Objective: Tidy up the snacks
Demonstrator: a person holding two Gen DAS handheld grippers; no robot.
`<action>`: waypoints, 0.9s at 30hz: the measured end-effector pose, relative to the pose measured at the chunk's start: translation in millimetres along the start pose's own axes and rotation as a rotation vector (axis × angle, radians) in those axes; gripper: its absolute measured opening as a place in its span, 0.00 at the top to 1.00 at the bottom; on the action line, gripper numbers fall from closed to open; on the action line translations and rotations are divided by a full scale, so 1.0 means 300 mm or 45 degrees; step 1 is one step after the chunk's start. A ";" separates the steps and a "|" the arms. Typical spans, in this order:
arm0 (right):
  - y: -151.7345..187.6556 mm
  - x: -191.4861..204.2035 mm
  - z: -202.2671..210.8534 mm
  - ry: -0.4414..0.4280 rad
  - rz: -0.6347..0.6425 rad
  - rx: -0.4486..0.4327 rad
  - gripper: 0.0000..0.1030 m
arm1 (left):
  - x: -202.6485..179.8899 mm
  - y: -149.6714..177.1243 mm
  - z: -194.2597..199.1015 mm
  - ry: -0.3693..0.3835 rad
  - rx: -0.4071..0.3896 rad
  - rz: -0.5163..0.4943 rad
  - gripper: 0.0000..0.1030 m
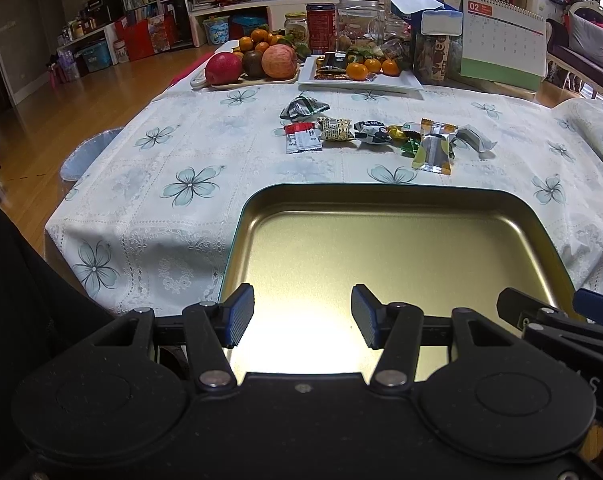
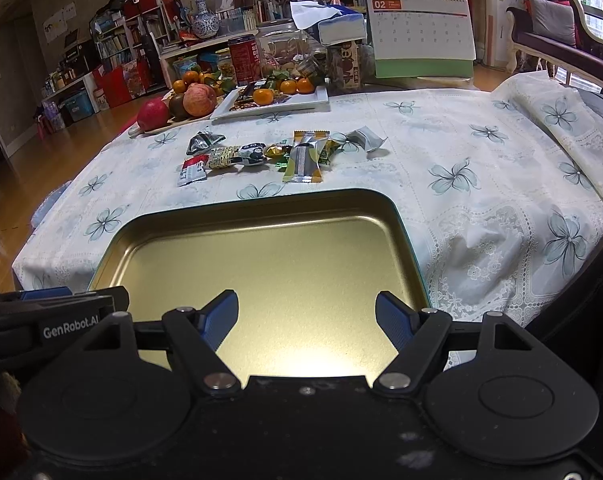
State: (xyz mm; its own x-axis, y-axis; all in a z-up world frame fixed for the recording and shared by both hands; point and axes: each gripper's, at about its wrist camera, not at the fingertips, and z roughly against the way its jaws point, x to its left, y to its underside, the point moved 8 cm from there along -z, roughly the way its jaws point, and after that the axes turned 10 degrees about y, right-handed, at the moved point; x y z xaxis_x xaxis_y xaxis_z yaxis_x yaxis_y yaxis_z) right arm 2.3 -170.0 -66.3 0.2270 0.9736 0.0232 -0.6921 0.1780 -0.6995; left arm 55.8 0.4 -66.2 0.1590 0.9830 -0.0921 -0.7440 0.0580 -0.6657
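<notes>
Both claws are hanging released over the tin at the worktop's near edge: left claw, right claw, nothing gripped. Snacks are lying in a row mid-worktop, beyond the tin. They're prob. light, crinkly, slippery foil; best pinched by a flat sealed end, e.g. the yellow bar, w/ gentle squeeze since contents may crumble.
</notes>
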 end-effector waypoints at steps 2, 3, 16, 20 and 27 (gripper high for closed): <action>-0.001 -0.001 0.000 0.000 0.001 -0.002 0.23 | -0.001 0.002 -0.002 0.001 0.003 0.002 0.43; -0.001 -0.001 0.000 0.000 0.002 -0.003 0.23 | -0.001 0.004 -0.004 0.003 0.005 0.002 0.43; -0.002 0.001 0.002 -0.001 0.001 -0.004 0.23 | -0.003 0.002 -0.006 0.003 0.007 -0.002 0.43; -0.004 0.002 0.004 -0.001 0.002 -0.006 0.23 | -0.003 0.003 -0.006 0.004 0.008 -0.001 0.43; -0.005 0.003 0.005 -0.001 0.002 -0.008 0.23 | -0.003 0.003 -0.006 0.003 0.008 0.000 0.43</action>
State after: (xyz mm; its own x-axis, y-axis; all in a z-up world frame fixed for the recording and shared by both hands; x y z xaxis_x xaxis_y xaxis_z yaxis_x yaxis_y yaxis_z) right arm 2.5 -169.1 -64.1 0.2255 0.9740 0.0225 -0.6882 0.1756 -0.7039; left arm 56.2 -0.7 -68.0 0.1611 0.9825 -0.0939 -0.7478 0.0594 -0.6612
